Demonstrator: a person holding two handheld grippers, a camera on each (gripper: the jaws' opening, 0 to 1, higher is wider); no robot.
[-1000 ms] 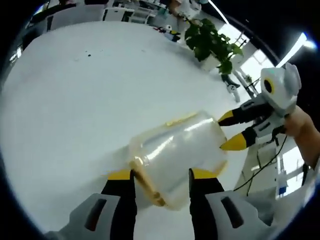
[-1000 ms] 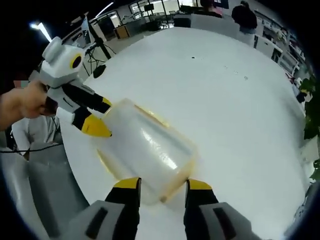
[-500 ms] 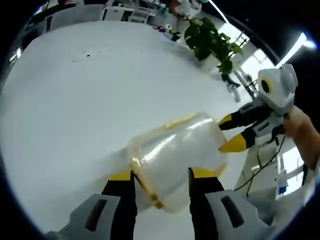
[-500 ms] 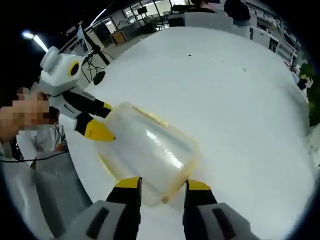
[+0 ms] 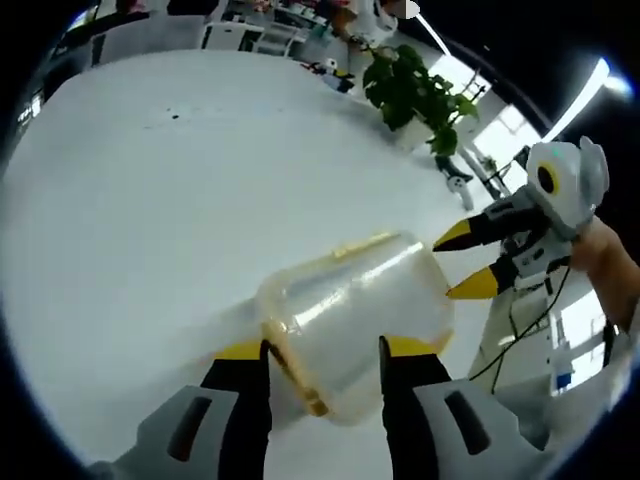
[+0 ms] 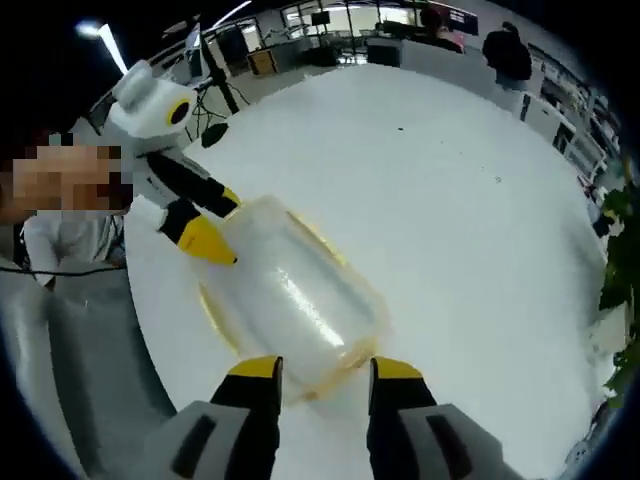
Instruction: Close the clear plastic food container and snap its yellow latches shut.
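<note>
white round table point(image 5: 150, 200) | clear container point(image 5: 350, 320) resting on it

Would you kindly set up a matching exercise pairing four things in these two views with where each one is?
Things:
1. container
2. plant
3. left gripper
4. right gripper

Places:
A. at the far edge of the white table
B. jaws either side of the container's end with the yellow strip
C. lying on its side on the table between the two grippers
D. jaws either side of the container's opposite end

Pairs: 1-C, 2-A, 3-B, 4-D
</note>
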